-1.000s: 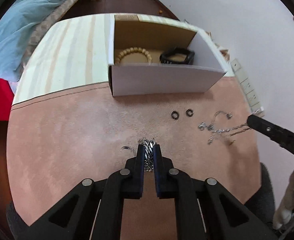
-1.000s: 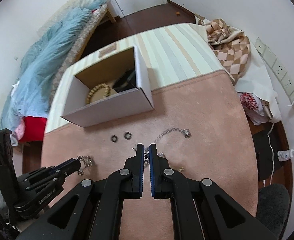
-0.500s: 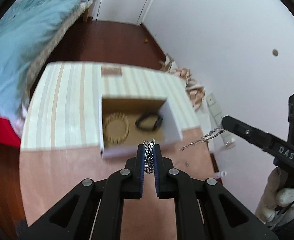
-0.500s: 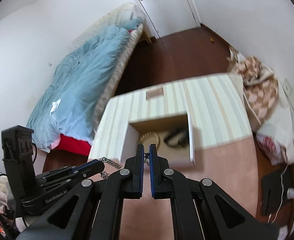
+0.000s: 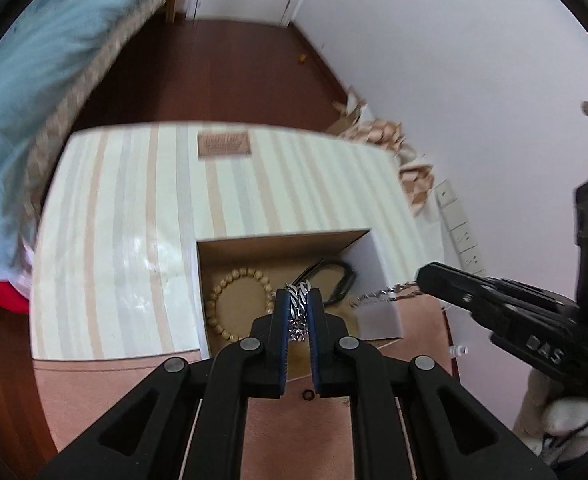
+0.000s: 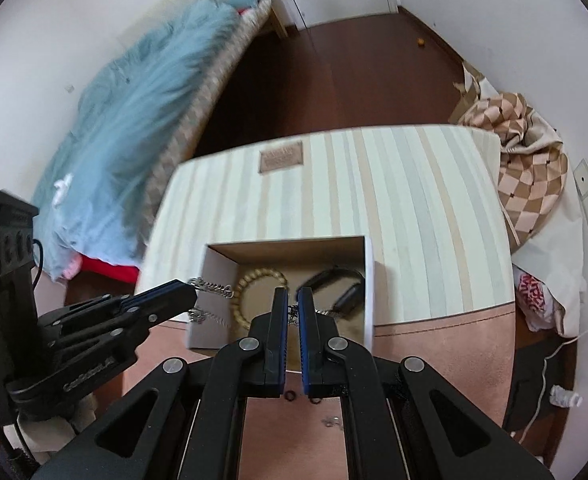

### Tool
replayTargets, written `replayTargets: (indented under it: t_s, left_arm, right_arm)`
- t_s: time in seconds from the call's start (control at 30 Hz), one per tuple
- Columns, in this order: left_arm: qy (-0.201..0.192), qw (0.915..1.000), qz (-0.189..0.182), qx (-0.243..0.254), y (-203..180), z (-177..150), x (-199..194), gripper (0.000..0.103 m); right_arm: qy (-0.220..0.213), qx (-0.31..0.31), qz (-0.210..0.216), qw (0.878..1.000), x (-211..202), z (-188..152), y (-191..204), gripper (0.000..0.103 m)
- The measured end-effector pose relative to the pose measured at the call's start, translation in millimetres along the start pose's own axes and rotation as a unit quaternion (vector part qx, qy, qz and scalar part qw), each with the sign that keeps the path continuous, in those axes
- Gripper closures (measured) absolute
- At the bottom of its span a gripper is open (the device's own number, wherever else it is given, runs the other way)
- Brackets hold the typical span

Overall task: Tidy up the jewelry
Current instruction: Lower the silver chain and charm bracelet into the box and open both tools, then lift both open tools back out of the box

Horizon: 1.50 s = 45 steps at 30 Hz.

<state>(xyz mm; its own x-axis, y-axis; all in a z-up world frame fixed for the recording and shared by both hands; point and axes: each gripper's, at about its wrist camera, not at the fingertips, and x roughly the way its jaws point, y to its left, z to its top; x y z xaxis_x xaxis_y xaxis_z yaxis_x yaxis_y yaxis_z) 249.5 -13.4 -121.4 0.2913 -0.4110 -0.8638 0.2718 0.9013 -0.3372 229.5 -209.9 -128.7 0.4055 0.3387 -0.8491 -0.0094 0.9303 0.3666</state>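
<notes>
Your left gripper [image 5: 298,300] is pinching a thick silver chain [image 5: 299,312] between its blue pads, links showing above and below the grip, and it hangs over the open cardboard box [image 5: 386,280] on the striped table [image 5: 114,240]. Your right gripper [image 6: 290,308] is pressed nearly closed on a thinner chain [image 5: 386,294]; from its own camera only a sliver of metal shows between the pads, while the left camera shows a twisted length trailing from its tip over the box's right wall. The box already holds a wooden bead bracelet [image 5: 238,304] and a black band [image 5: 338,280]. Two small dark rings [image 6: 302,397] and a tiny silver piece [image 6: 330,422] lie on the pink mat [image 6: 434,360], outside the box. Risks, as judged from here: the thin chain hangs across the box wall, so if you open that gripper now, part of it may fall outside or drape on the edge. Releasing both chains together invites tangling, with each other or with the beads. The thin chain's hold looks slight and could slip early. Both views are blurred, so the exact height above the box cannot be confirmed; a high drop may scatter the links.
</notes>
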Motion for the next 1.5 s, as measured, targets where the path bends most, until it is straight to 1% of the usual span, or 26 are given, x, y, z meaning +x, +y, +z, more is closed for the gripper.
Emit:
replayTargets:
  t_s: [0.13, 0.2, 0.23, 0.27, 0.3, 0.33, 0.37, 0.4, 0.43, 0.47, 0.5, 0.53, 0.6, 0.7, 0.77, 0.93, 1.07, 1.23, 1.33, 1.5]
  left_arm:
    - [0.022, 0.9991, 0.023, -0.028, 8.4, 7.5, 19.1, 0.095]
    - [0.027, 0.9981, 0.046, -0.032, 9.3, 11.5, 21.7, 0.089]
    - [0.026, 0.9977, 0.053, -0.033, 9.5, 12.4, 21.0, 0.077]
    - [0.019, 0.9973, 0.061, -0.035, 10.1, 13.7, 18.3, 0.051]
    - [0.011, 0.9966, 0.073, -0.036, 11.4, 15.5, 15.0, 0.036]
    - [0.001, 0.9961, 0.081, -0.036, 12.3, 15.2, 10.9, 0.022]
    - [-0.012, 0.9953, 0.091, -0.033, 12.8, 14.6, 5.5, 0.021]
    - [-0.017, 0.994, 0.104, -0.029, 13.3, 14.2, 2.7, 0.021]
    - [-0.017, 0.9925, 0.118, -0.026, 14.2, 14.1, 1.7, 0.018]
    - [-0.018, 0.99, 0.138, -0.022, 14.9, 12.1, 0.6, 0.013]
    - [-0.02, 0.9882, 0.151, -0.019, 15.9, 10.2, -0.6, 0.009]
    - [-0.023, 0.9852, 0.169, -0.016, 16.6, 5.5, -1.6, 0.003]
    - [-0.026, 0.9814, 0.189, -0.016, 18.3, -1.5, -2.3, 0.002]
    - [-0.025, 0.9752, 0.219, -0.017, 20.9, -17.1, -1.3, 0.001]
    - [-0.024, 0.9732, 0.228, -0.02, 21.9, -25.6, -1.3, 0.001]
    - [-0.03, 0.9722, 0.231, -0.027, 19.5, -41.5, -5.2, 0.001]
    - [-0.042, 0.9708, 0.235, -0.026, 10.5, -51.7, -16.1, 0.001]
    - [-0.064, 0.9703, 0.232, -0.021, -5.3, -64.1, -38.6, 0.001]
    - [-0.084, 0.9702, 0.227, -0.015, -16.8, -72.2, -58.6, 0.001]
    - [-0.111, 0.9675, 0.227, -0.01, -33.2, -80.6, -88.7, 0.001]
  right_arm:
    - [0.036, 0.0, -0.013, 0.999, 18.0, 1.8, -3.2, 0.097]
    - [0.046, -0.002, -0.027, 0.999, 23.4, 1.9, -4.6, 0.096]
    - [0.048, -0.003, -0.032, 0.998, 24.6, 1.8, -5.4, 0.096]
    - [0.049, -0.005, -0.039, 0.998, 24.9, 1.0, -6.4, 0.089]
    - [0.049, -0.007, -0.047, 0.998, 24.9, 1.4, -6.7, 0.075]
    - [0.046, -0.012, -0.059, 0.997, 23.7, 0.2, -6.9, 0.057]
    - [0.043, -0.016, -0.069, 0.997, 22.4, -1.2, -7.4, 0.048]
    - [0.04, -0.018, -0.077, 0.996, 20.8, -2.6, -8.0, 0.036]
    - [0.037, -0.021, -0.084, 0.996, 19.6, -3.2, -8.1, 0.034]
    - [0.033, -0.025, -0.098, 0.994, 17.7, -5.8, -8.1, 0.032]
    - [0.032, -0.03, -0.109, 0.993, 16.7, -8.2, -7.9, 0.027]
    - [0.032, -0.031, -0.116, 0.992, 16.5, -8.9, -8.3, 0.015]
    - [0.03, -0.037, -0.134, 0.99, 16.7, -16.2, -7.9, 0.004]
    - [0.032, -0.045, -0.154, 0.986, 20.1, -25.4, -6.6, 0.004]
    - [0.033, -0.043, -0.158, 0.986, 22.9, -31.6, -6.8, 0.004]
    - [0.024, -0.03, -0.166, 0.985, 18.8, -42.1, -10.4, 0.003]
    - [0.004, -0.023, -0.173, 0.985, 3.4, -46.6, -9.2, 0.003]
    - [-0.033, -0.024, -0.181, 0.983, -28.8, -54.6, -1.3, 0.003]
    - [-0.053, -0.031, -0.185, 0.981, -48.5, -60.9, 6.8, 0.003]
    - [-0.085, -0.047, -0.18, 0.979, -85.9, -74.3, 23.4, 0.003]
